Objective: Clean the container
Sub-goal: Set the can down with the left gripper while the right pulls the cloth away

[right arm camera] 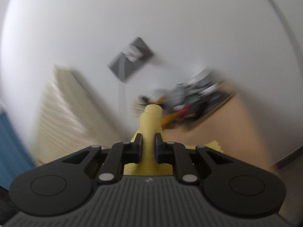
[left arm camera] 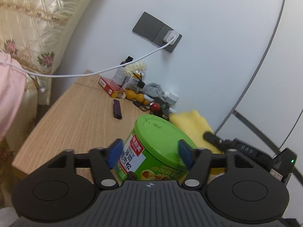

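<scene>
- The tub (left arm camera: 151,151), tilted on the table (left arm camera: 75,117), is flanked by the left gripper (left arm camera: 149,154), whose jaws stand apart.
- A light, rigid, slick tub is judged; grip the wall below the lid.
- The soft cloth (right arm camera: 150,124) is pinched by the right gripper (right arm camera: 148,145), at the tub's 2 o'clock.

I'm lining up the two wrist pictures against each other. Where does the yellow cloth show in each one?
Left wrist view: the yellow cloth lies right of centre, behind the green container, with the right gripper on it.
Right wrist view: lower centre, pinched between the closed fingers.
Shared landmark: the grey wall socket plate.
</scene>
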`<state>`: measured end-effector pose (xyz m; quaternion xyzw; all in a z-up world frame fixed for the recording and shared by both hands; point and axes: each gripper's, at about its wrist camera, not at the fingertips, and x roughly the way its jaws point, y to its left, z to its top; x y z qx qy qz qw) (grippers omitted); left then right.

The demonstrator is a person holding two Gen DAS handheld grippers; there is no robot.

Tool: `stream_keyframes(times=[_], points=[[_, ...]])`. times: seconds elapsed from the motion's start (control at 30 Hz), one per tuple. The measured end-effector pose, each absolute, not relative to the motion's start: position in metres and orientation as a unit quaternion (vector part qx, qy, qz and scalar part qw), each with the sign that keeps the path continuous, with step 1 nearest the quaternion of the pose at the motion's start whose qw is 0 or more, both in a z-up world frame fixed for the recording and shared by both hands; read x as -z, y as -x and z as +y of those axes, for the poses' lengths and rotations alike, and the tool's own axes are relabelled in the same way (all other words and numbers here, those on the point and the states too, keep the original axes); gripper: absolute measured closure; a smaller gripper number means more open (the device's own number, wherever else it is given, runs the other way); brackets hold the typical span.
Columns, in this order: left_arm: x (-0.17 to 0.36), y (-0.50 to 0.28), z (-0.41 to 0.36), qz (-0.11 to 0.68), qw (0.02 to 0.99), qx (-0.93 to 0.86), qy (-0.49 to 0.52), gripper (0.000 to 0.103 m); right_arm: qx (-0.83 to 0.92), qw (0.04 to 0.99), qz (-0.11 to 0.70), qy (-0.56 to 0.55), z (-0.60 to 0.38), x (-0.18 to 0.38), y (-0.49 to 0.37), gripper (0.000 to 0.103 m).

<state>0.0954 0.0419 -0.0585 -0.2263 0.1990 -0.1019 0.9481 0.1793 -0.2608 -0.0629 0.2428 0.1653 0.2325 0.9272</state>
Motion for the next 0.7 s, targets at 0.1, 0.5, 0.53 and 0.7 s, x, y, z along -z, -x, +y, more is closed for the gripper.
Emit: stream_keyframes(times=[0.1,0.5,0.53,0.7], points=[[0.052,-0.091,0.038,0.188,0.955,0.093,0.208,0.014,-0.194,0.944,0.207,-0.171,-0.252,0.073,-0.185,0.088],[0.025,-0.070,0.028,0.184,0.972,0.050,0.140,0.003,-0.179,0.950,0.213,-0.140,-0.243,0.075,-0.182,0.029],[0.023,-0.066,0.028,0.183,0.972,0.047,0.137,0.002,-0.179,0.952,0.209,-0.137,-0.244,0.070,-0.178,0.029],[0.009,-0.049,0.024,0.174,0.976,0.041,0.122,0.000,-0.182,0.956,0.191,-0.125,-0.245,0.046,-0.154,0.023]])
